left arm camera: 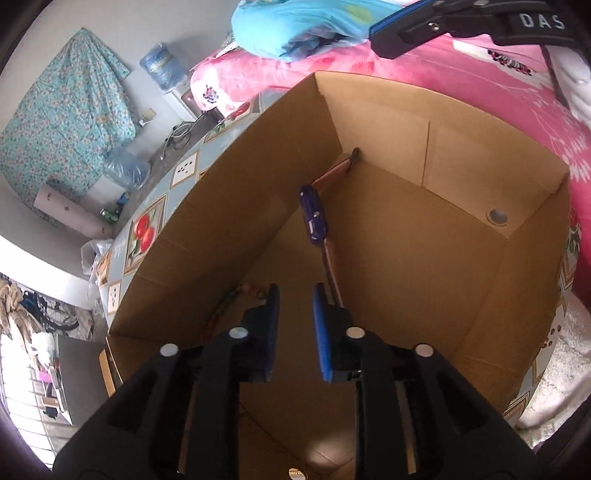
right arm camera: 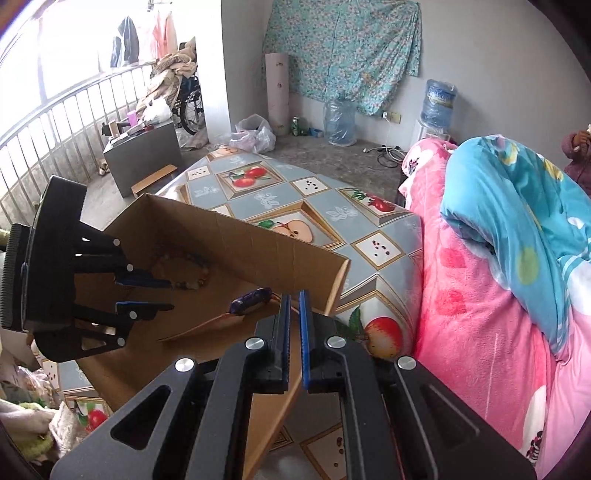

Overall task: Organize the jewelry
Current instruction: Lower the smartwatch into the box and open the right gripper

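An open cardboard box stands on the table. Inside it lies a watch with a purple face and a brown strap, one strap end reaching into the far corner. A beaded bracelet rests on the box floor by the left wall. My left gripper is inside the box and open; the strap's near end passes beside its right finger, not between the pads. My right gripper is shut and empty, over the box rim.
The table wears a fruit-patterned cloth. A pink blanket and a blue quilt lie on the bed beside it. A small round disc sits on the box's far wall. Water bottles and a grey cabinet stand on the floor beyond.
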`<state>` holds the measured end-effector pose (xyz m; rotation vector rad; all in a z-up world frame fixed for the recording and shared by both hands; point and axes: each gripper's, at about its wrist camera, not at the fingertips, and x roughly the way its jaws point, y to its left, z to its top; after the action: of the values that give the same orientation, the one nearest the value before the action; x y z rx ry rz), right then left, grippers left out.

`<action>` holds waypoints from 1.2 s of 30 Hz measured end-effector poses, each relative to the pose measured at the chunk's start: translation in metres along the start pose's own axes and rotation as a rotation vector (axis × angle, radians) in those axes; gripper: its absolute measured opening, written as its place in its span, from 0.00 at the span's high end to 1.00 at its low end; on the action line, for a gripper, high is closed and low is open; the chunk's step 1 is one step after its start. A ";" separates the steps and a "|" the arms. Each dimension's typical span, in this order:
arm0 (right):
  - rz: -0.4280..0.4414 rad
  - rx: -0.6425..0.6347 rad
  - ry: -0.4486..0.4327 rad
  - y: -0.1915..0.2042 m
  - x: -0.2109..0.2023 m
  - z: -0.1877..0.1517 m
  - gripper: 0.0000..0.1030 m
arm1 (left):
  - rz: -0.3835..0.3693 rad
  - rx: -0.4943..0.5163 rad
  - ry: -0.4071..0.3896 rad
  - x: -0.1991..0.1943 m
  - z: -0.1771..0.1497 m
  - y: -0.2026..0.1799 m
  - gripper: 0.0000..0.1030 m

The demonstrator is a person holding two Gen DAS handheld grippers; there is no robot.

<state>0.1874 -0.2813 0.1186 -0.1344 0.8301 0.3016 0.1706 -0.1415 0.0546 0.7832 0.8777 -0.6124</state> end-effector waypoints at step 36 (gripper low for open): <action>-0.084 0.056 0.657 0.064 0.132 0.005 0.80 | -0.002 -0.876 -0.343 -0.112 -0.282 0.053 0.62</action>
<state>0.2551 -0.1918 0.0239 -0.2204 1.4785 0.1513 0.0302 0.1328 0.0539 -0.1147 0.7248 -0.2923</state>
